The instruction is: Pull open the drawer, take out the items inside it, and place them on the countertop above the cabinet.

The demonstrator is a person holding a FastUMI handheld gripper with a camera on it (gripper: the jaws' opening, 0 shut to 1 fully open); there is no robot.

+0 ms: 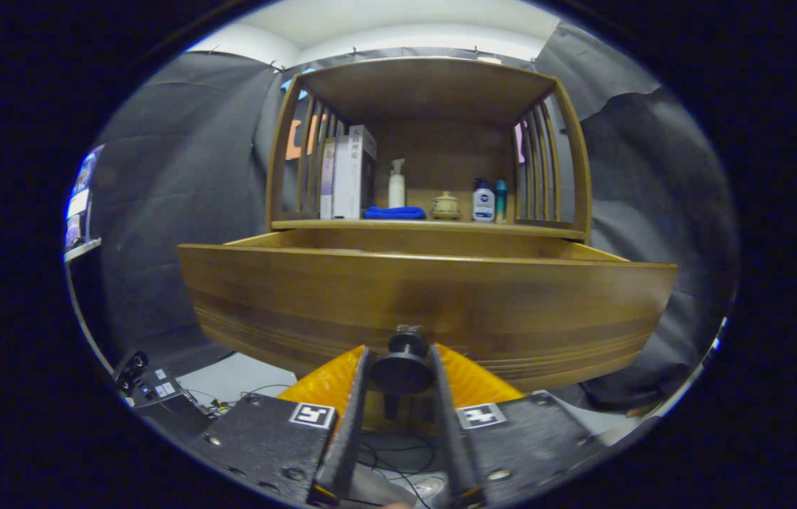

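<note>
Gripper point(402, 367) nearly closed, fingers clamping knob point(400, 362) (drawer point(427, 304) pulled out)

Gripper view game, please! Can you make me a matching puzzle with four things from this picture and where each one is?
Things:
1. drawer knob
2. blue cloth
3. books
4. drawer

Places:
A. standing at the left end of the countertop
B. pulled out from the cabinet
C. between the two fingers of the gripper
D. lying on the countertop beside the white spray bottle

Pairs: 1-C, 2-D, 3-A, 4-B
</note>
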